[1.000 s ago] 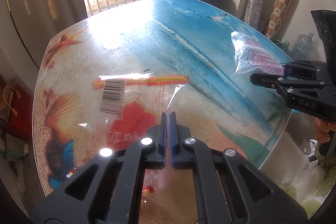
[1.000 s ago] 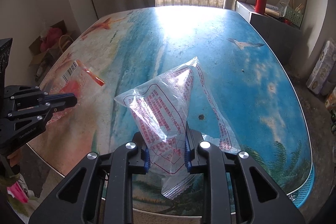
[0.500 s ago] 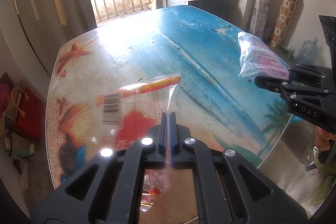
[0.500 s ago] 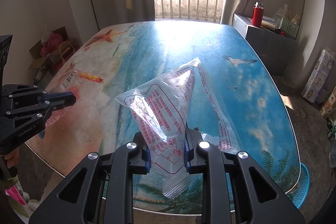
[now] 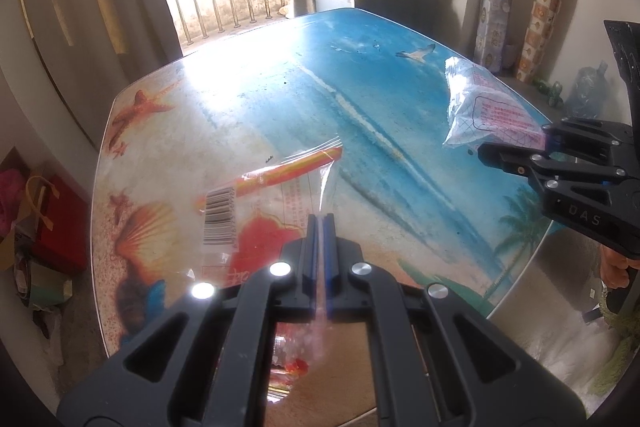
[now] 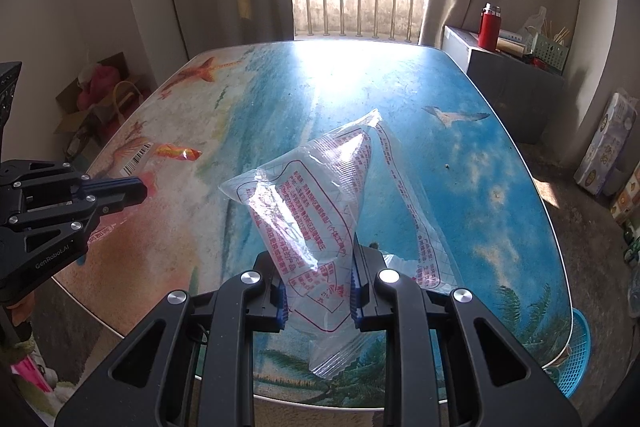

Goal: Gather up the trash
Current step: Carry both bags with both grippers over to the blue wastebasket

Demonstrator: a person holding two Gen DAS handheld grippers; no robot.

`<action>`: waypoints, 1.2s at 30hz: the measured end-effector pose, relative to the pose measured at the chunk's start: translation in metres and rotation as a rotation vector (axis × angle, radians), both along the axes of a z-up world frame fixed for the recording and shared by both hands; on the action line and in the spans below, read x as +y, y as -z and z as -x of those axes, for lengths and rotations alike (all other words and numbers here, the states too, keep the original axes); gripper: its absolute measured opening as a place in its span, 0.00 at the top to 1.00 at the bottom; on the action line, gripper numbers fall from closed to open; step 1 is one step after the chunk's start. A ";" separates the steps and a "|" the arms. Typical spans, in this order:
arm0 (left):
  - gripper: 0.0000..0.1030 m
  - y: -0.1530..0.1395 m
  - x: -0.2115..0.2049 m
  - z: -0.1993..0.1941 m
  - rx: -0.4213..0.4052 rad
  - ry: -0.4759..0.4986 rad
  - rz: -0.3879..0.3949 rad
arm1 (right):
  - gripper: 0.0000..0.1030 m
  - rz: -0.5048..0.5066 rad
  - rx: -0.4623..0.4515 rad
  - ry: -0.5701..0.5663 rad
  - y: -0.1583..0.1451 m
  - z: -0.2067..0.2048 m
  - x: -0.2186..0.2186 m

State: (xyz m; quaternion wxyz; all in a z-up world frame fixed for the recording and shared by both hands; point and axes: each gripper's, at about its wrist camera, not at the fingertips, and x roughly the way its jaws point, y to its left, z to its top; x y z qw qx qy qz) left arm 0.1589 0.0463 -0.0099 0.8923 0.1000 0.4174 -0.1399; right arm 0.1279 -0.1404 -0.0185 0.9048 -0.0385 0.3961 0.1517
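Left wrist view: we saw our left tool [image 5: 320, 227] pressed together on a clear wrapper [image 5: 276, 195] with a barcode and red-yellow strip, lifted above the worktop [image 5: 360, 67]. Right wrist view: our right tool [image 6: 316, 291] pinched a clear bag [image 6: 316, 195] with red print, held above the worktop's near edge.

Both grippers now sit higher above the table [image 6: 460, 99] than a second ago. The left gripper [image 5: 319, 227] lifts its clear wrapper with the barcode [image 5: 256, 211] off the surface, and the right gripper [image 6: 316, 291] carries the red-printed bag [image 6: 316, 199] upward too.
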 end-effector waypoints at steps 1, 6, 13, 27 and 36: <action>0.99 0.000 -0.001 0.000 -0.001 0.002 -0.004 | 0.78 0.001 -0.001 0.001 0.000 0.000 0.000; 0.99 -0.001 -0.006 0.000 -0.003 0.011 -0.013 | 0.78 -0.002 -0.001 0.002 0.000 0.000 -0.001; 0.99 -0.002 -0.010 0.000 -0.010 0.019 -0.024 | 0.78 -0.003 -0.002 0.002 -0.001 0.000 -0.003; 0.99 -0.008 -0.022 0.008 -0.024 0.036 -0.036 | 0.78 -0.025 -0.020 0.012 -0.009 0.005 -0.009; 0.99 -0.017 -0.032 0.016 -0.049 0.056 -0.046 | 0.78 -0.049 -0.046 0.033 -0.016 0.015 -0.020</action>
